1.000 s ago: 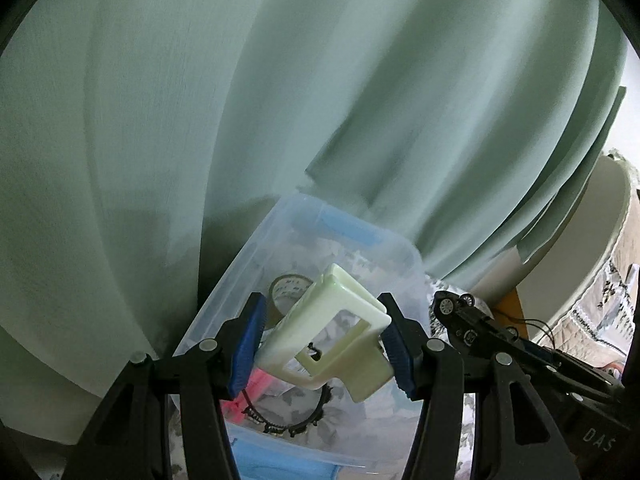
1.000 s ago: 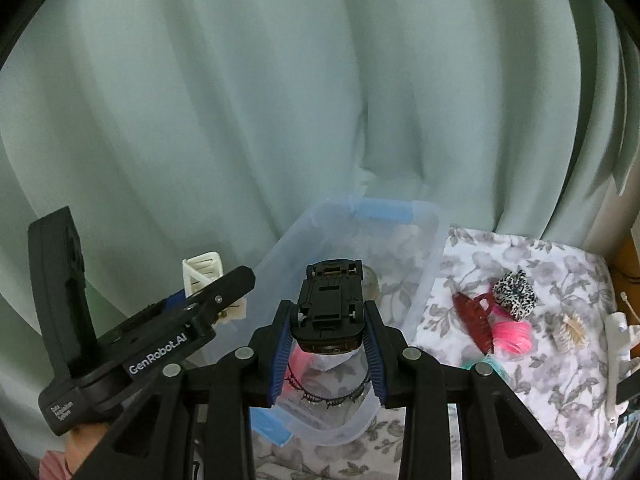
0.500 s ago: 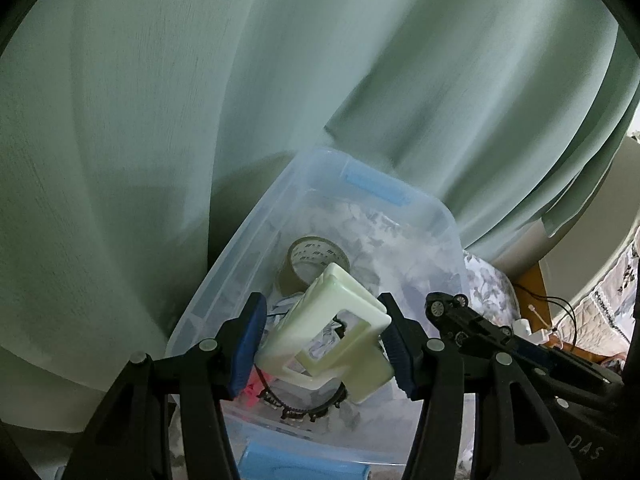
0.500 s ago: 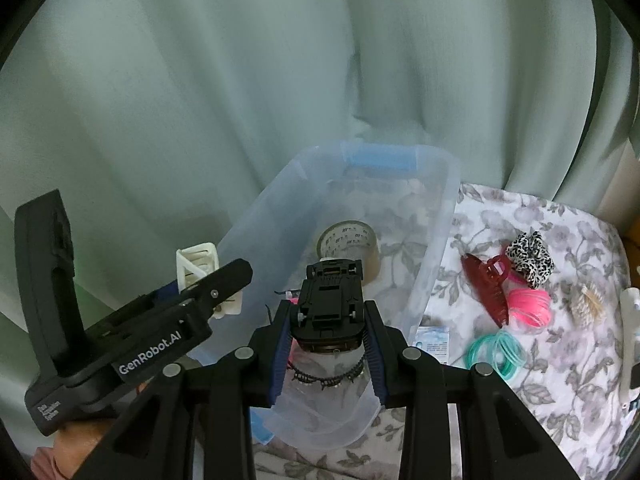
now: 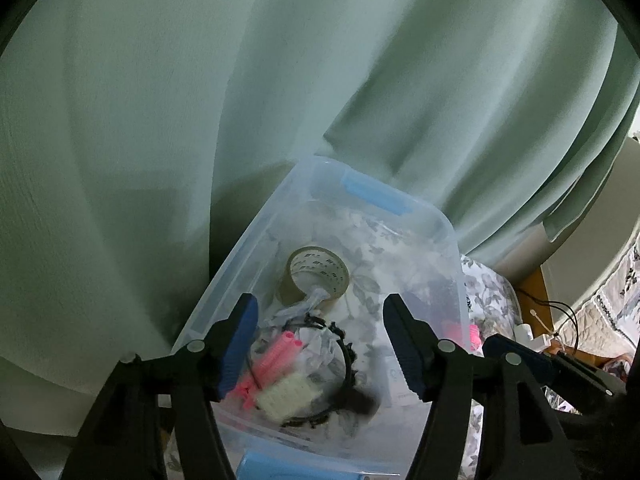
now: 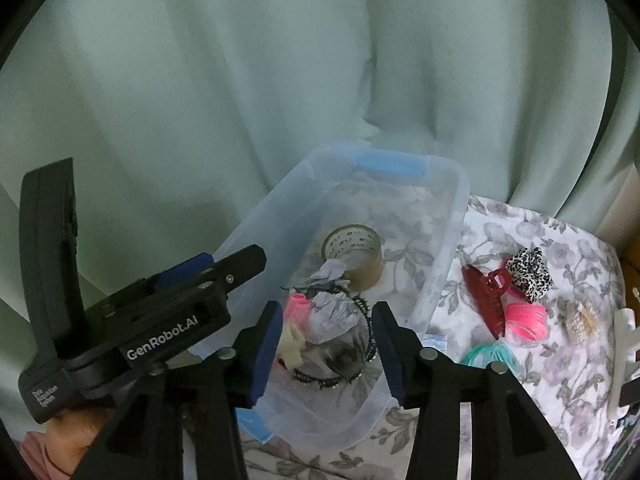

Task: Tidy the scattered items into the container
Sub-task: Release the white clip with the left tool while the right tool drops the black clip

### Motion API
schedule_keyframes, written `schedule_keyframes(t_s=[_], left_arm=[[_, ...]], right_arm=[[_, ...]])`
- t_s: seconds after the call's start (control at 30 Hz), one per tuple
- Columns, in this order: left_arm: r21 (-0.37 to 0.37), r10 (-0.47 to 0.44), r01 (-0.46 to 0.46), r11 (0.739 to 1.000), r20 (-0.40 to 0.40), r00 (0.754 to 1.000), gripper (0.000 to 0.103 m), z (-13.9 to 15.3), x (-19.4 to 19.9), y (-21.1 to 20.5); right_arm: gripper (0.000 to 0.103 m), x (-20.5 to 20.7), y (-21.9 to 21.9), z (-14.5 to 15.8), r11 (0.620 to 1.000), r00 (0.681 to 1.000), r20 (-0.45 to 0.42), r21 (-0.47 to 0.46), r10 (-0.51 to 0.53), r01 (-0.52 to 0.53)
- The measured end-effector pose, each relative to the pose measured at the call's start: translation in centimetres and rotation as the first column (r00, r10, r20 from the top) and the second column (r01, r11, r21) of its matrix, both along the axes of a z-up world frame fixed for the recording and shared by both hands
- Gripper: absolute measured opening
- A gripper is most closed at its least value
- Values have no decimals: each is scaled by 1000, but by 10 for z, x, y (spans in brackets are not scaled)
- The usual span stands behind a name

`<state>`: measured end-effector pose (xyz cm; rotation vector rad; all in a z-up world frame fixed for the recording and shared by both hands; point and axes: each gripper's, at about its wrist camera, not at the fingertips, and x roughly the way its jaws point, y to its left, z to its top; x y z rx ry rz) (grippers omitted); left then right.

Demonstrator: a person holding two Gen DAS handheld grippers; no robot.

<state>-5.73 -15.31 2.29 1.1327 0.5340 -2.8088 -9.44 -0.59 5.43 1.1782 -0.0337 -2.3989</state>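
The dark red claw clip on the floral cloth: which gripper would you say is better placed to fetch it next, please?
Probably the right gripper: open and empty, with the red claw clip lying just right of the bin. The left gripper hangs over the bin's far side.

We can read "GenRobot.AI" in white letters on the black side of the left gripper (image 6: 188, 276), seen from the right wrist view. Lower on the same black body, small white print reads "Data Acquisition System". The tape roll (image 6: 352, 254) in the clear plastic bin (image 6: 452, 216) carries rows of tiny blue printed marks, too small for us to read.
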Motion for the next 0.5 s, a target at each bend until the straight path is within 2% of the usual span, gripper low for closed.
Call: schedule_keyframes(t_s=[0.5], left_arm=[[-25, -2, 2, 1000, -21, 1000, 66, 15, 6, 16]], right_arm=[[51, 10, 18, 13, 999, 999, -28, -37, -30, 29]])
